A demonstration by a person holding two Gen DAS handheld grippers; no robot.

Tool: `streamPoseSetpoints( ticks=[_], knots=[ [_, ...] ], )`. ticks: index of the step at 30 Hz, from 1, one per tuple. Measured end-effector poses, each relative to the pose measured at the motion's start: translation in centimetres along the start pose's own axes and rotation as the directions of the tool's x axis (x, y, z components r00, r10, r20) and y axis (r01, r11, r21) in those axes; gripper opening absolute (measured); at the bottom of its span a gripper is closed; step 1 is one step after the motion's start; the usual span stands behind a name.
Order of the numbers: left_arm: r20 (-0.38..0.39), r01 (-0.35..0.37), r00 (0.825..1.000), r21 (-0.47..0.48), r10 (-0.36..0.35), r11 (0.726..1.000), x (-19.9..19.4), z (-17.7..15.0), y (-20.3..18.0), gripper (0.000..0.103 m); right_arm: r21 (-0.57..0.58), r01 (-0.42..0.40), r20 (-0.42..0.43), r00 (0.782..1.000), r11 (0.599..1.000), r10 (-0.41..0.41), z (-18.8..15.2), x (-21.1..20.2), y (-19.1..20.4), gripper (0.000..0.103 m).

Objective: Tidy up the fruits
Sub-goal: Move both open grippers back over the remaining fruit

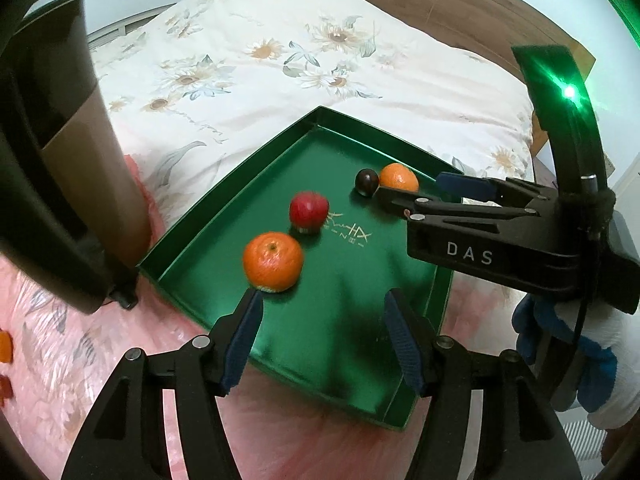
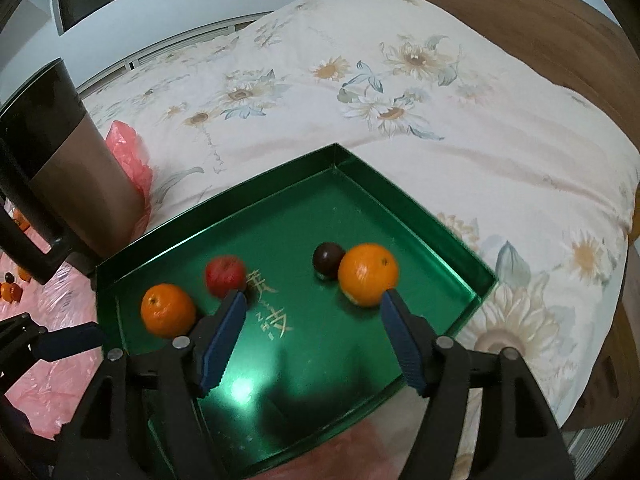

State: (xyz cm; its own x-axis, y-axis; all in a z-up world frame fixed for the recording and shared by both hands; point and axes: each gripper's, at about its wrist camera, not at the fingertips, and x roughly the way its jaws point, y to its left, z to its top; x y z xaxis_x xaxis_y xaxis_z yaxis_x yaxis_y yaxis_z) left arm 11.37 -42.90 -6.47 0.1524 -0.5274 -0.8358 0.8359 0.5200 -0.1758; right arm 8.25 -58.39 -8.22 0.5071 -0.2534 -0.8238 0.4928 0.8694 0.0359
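A green tray (image 1: 224,184) (image 2: 420,196) lies on the bed. In it are a near orange (image 1: 273,261) (image 2: 168,310), a red apple (image 1: 309,210) (image 2: 225,276), a dark plum (image 1: 366,182) (image 2: 327,260) and a far orange (image 1: 398,177) (image 2: 368,274) touching the plum. My left gripper (image 1: 322,300) is open and empty over the tray's near part, its left finger beside the near orange. My right gripper (image 2: 312,304) (image 1: 412,188) is open and empty, its right finger close to the far orange.
A tall dark and brown container (image 1: 76,160) (image 2: 72,184) stands left of the tray on pink plastic sheet (image 1: 52,360). More small fruits (image 2: 12,288) lie at far left. A flowered quilt (image 2: 400,100) and wooden headboard (image 2: 520,12) lie beyond.
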Motion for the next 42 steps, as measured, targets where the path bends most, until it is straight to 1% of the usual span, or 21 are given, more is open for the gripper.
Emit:
streamPoseSetpoints(
  ticks=[7,11,18,26,35,42],
  knots=[
    [-0.002,-0.01,1.0,-0.014,0.009,1.0,-1.4,-1.5,0.8,0.057,-0.02,-0.014,-0.004,1.0,1.0,0.014,-0.8,-1.0,1.8,0.103],
    [0.011,-0.036,0.999,-0.018,0.036,0.999,-1.7,-1.9,1.4,0.057,-0.027,-0.022,-0.01,1.0,0.999,0.022,-1.4,-1.4,3.0,0.103],
    [0.018,-0.067,0.998,-0.054,0.068,0.996,-3.2,-3.6,3.3,0.057,-0.048,-0.045,-0.033,0.999,0.998,0.043,-2.7,-2.0,5.1,0.103],
    [0.016,-0.096,0.995,-0.114,0.099,0.989,-5.0,-5.8,5.9,0.057,-0.092,-0.08,-0.053,0.996,0.992,0.076,-4.2,-2.9,8.5,0.103],
    [0.003,-0.167,0.985,-0.187,0.171,0.968,-7.0,-8.4,9.4,0.057,-0.135,-0.131,-0.072,0.99,0.982,0.122,-5.3,-3.4,12.4,0.103],
    [-0.013,-0.215,0.975,-0.262,0.22,0.941,-8.6,-11.1,12.6,0.057,-0.151,-0.186,-0.099,0.98,0.971,0.173,-5.9,-3.3,15.2,0.103]
  ],
)
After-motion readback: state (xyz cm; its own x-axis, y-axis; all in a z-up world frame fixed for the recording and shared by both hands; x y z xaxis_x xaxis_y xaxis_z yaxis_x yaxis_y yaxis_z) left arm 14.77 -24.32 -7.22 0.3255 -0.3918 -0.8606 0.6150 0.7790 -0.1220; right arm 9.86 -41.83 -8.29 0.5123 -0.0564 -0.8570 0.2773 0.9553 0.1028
